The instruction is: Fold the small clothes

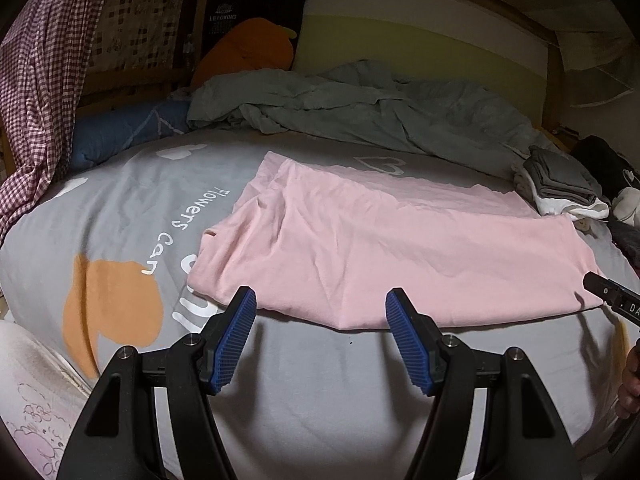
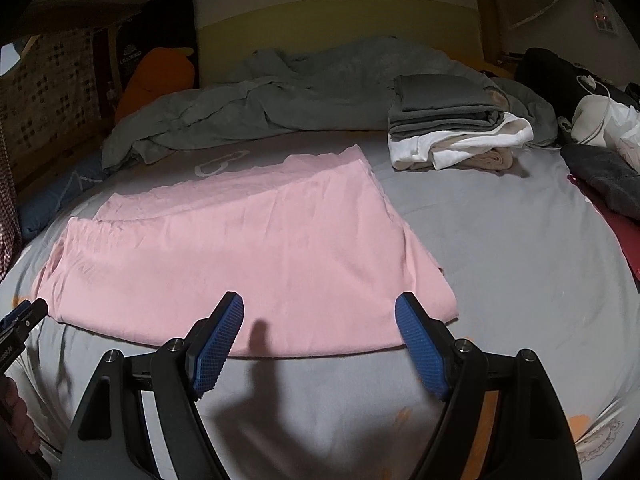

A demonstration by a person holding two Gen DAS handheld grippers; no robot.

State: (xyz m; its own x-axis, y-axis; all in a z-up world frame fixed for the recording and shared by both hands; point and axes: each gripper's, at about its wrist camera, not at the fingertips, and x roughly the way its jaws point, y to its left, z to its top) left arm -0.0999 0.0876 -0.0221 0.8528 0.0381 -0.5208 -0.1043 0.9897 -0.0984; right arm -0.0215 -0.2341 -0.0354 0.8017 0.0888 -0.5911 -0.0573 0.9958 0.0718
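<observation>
While both grippers gape, one pink garment (image 1: 384, 236), one folded stack (image 2: 452, 128).

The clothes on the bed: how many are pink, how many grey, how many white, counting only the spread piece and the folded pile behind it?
Pink: 1, the pink garment spread flat.
Grey: 1, the folded grey piece topping the pile.
White: 1, the white piece beneath it.
Total: 3; a beige bit below is unclear.

dim warm indoor light, soft shadows on the bedsheet (image 2: 500, 240), dark fisheye-warped edges
</observation>
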